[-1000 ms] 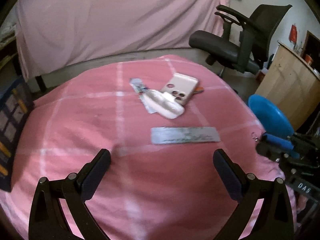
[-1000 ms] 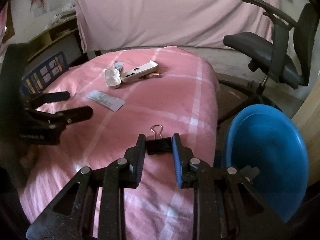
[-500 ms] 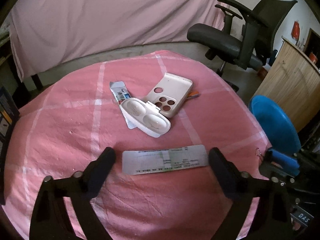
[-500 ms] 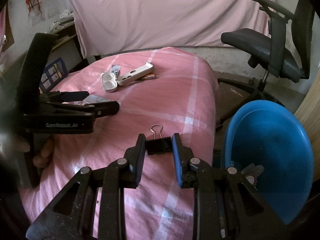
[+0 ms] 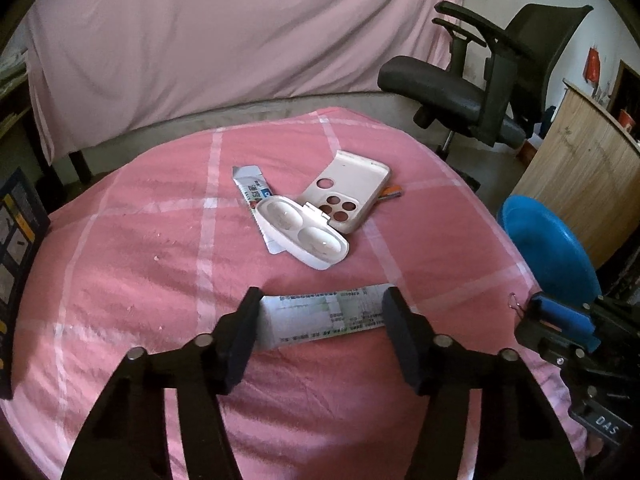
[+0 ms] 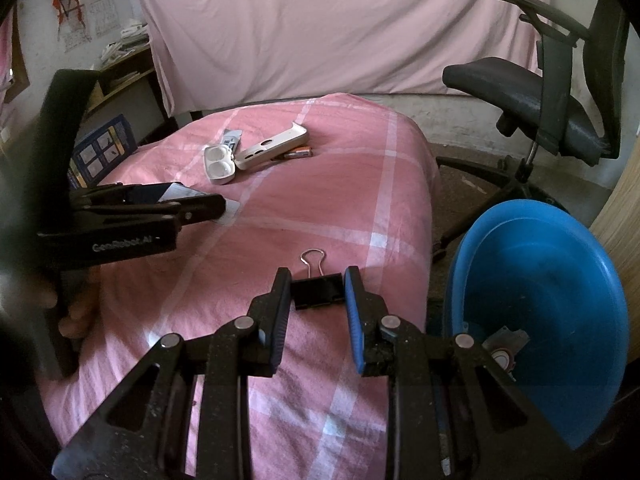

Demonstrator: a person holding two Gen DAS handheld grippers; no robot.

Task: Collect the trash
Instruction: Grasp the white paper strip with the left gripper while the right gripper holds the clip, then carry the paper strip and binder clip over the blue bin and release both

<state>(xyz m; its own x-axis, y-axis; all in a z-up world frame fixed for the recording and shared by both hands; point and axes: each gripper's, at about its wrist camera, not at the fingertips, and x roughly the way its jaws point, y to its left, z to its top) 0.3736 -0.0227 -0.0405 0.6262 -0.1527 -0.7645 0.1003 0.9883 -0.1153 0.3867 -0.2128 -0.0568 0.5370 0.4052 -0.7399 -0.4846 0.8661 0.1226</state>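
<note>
A grey printed paper strip lies flat on the pink checked cloth. My left gripper is open, its jaws straddling the strip's two ends, low over the cloth. It also shows in the right wrist view, with the strip's white corner just past its tips. My right gripper is shut on a black binder clip at the cloth's right edge. A blue basin stands to its right, below the edge, with small scraps inside.
A white earbud case, a beige phone case, a torn sachet and an orange item lie at the far middle. An office chair and wooden cabinet stand right. A blue box sits left.
My left gripper moved forward and down over the paper strip and its jaws narrowed to the strip's ends. My right gripper stayed still, holding the binder clip.
</note>
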